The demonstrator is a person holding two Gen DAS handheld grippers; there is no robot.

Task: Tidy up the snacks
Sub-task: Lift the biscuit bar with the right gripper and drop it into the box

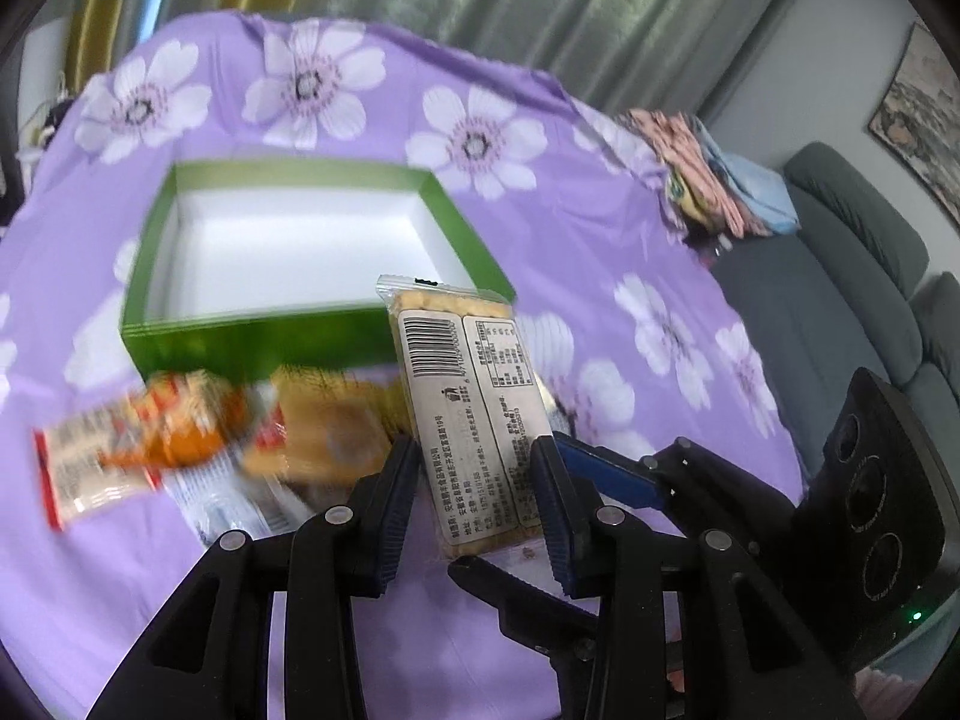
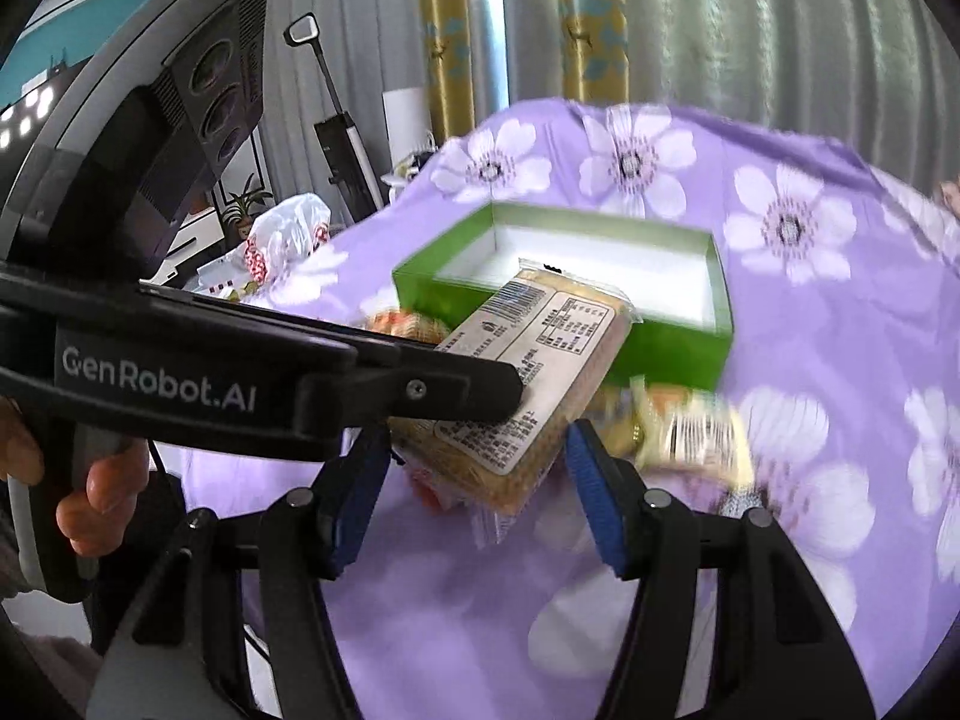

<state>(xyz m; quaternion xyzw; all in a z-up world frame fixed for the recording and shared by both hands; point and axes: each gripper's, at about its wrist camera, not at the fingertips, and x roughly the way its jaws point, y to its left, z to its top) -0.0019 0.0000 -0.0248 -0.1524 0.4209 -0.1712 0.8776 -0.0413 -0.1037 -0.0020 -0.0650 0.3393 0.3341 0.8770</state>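
The purple floral tabletop point(image 1: 600, 192) carried a green box point(image 1: 312, 330), open for filling. Loose snacks point(image 1: 156, 444) lay near it. The left hand-held gripper point(image 1: 477, 498) clamped the biscuit pack point(image 1: 468, 396) — raised, probably box-bound — while the right hand-held gripper point(image 2: 480, 492) stood part-open, empty.

The open box point(image 1: 312, 324) sits on the cloth-covered worktop point(image 1: 600, 252). Loose snack packets point(image 1: 144, 450) lie just before its near wall. A cracker packet point(image 1: 474, 408) is raised before the box, between both grippers. A sofa point(image 1: 840, 276) stands right of the worktop.
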